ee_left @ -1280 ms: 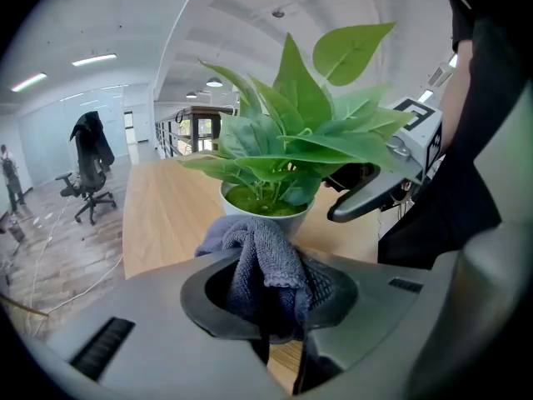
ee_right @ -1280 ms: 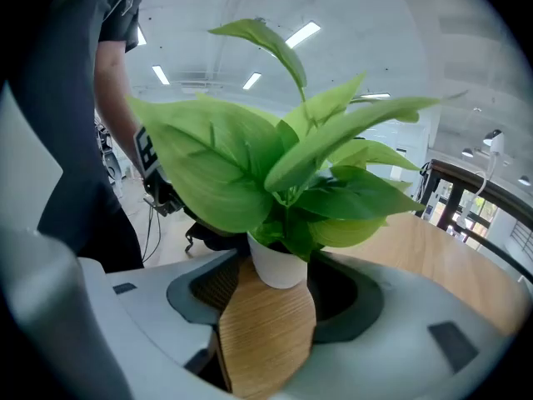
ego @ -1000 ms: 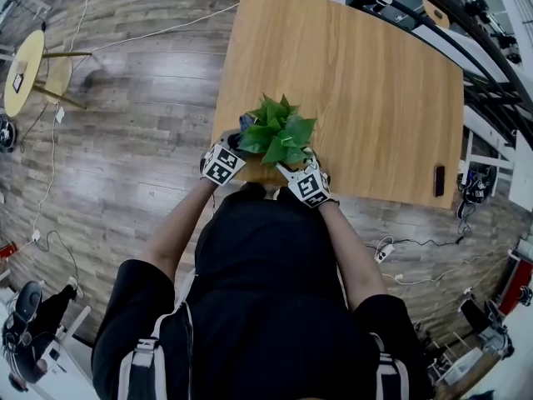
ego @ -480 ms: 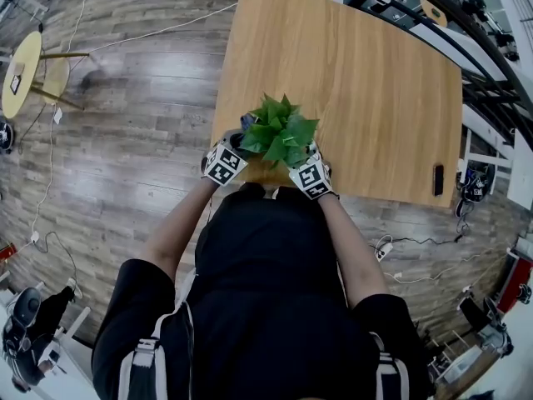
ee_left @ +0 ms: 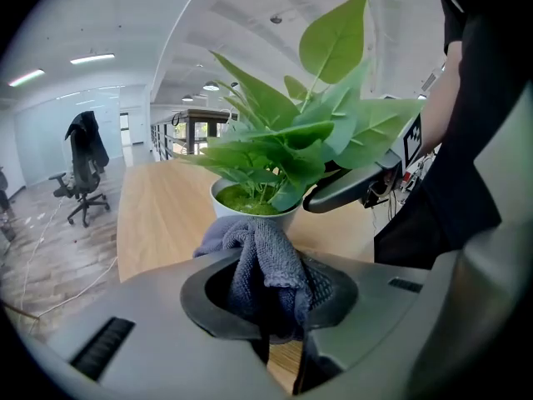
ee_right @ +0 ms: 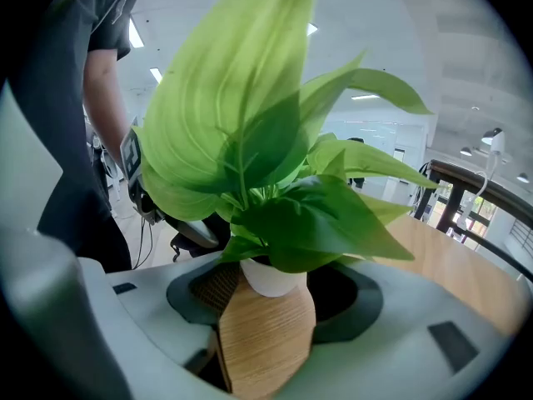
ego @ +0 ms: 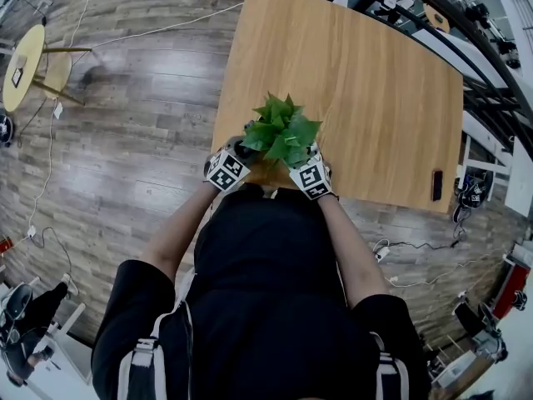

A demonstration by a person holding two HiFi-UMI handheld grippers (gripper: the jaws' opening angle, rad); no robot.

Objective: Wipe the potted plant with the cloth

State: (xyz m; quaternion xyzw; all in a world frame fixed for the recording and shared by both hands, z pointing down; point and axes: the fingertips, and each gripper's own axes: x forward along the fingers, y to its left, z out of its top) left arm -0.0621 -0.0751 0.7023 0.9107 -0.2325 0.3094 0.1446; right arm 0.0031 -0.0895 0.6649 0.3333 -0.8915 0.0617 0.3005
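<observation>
Grey cloth [ee_left: 260, 257]: we are pinching it in our left gripper [ee_left: 275, 323]. Our right gripper [ee_right: 266, 327] is spread wide. We think the potted plant [ego: 281, 132] is hardly wiped yet.

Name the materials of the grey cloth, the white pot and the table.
Grey cloth: knitted or terry fabric, with a nubby looped weave and soft folds.
White pot: smooth and matte, likely ceramic or plastic.
Table: light wood or wood-look laminate, with visible grain.

A wooden table [ego: 375, 98] bears a small black object [ego: 437, 185] (near its right edge).
</observation>
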